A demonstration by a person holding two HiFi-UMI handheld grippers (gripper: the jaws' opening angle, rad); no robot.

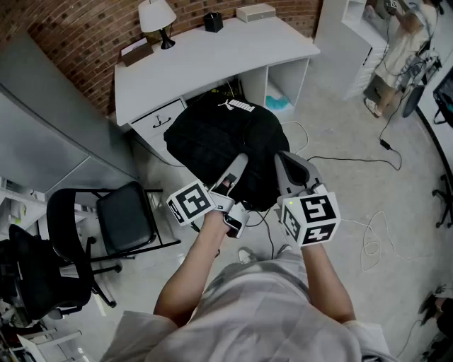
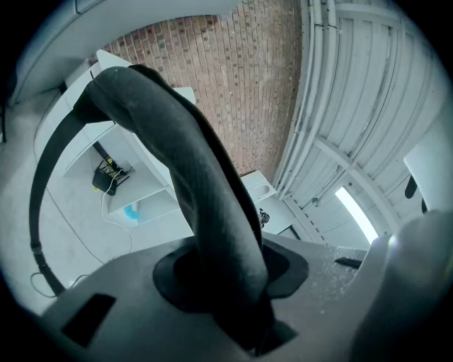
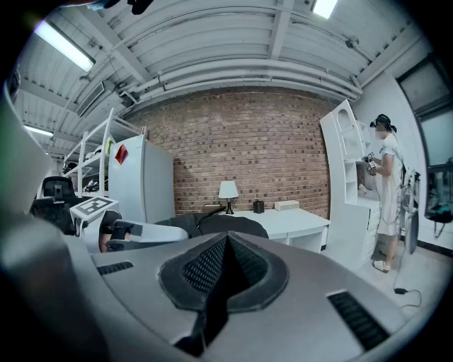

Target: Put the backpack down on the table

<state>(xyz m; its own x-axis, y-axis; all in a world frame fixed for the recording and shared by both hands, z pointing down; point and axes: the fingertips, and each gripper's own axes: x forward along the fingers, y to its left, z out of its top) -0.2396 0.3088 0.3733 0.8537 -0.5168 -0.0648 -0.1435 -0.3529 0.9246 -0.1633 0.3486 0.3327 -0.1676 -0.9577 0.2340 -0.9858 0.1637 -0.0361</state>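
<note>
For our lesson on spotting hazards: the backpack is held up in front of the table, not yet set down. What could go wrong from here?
The backpack hangs from a strap clamped in the left gripper; the strap could slide out and the bag drop. The lamp and black box stand on the table; a swung backpack might knock them over.

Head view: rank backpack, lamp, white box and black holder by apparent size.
1. backpack, largest by far, though it's nearer the camera
2. lamp
3. white box
4. black holder, only slightly smaller than the box
</note>
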